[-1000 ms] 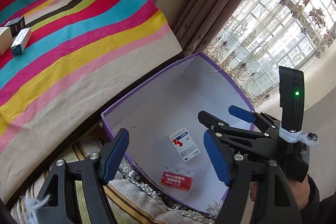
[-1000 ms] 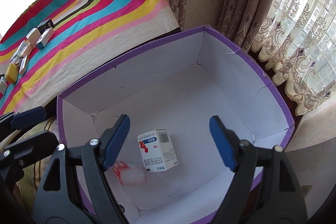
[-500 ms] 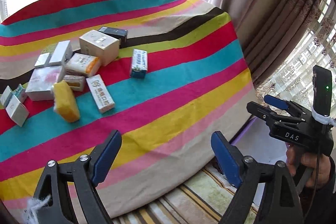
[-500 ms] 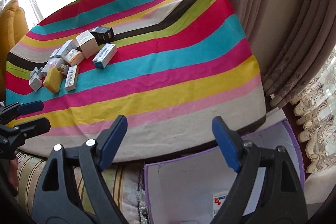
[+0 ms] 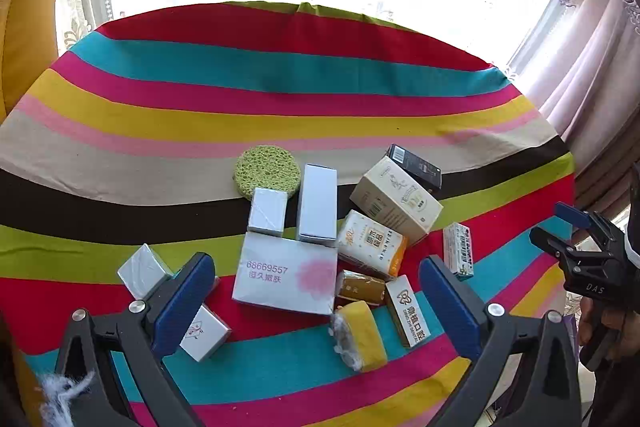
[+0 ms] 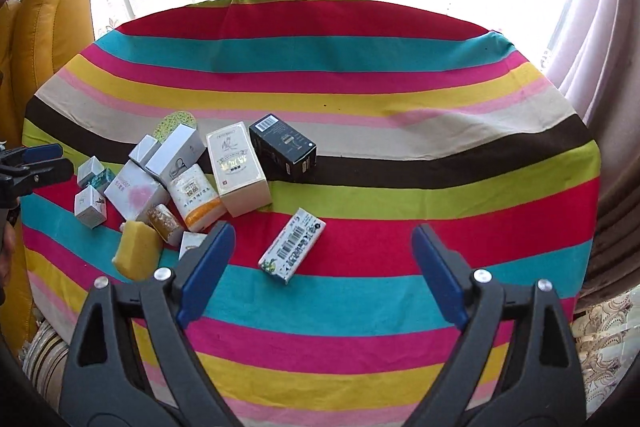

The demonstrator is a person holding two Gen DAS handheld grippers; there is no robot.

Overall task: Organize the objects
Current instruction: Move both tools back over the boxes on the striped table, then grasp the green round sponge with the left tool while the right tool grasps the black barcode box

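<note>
The left gripper (image 5: 316, 297) hangs spread wide and empty over the box cluster, its pads flanking a white pink-flowered box (image 5: 285, 273). Just beyond lie a yellow sponge (image 5: 361, 335), an orange-white pack (image 5: 372, 241), a cream box (image 5: 396, 201), a black box (image 5: 416, 166) and a green sponge (image 5: 267, 171). The right gripper (image 6: 323, 273) is likewise spread and empty, above a barcode box (image 6: 292, 251) lying apart from the cluster on the striped cloth (image 6: 400, 163)
</note>
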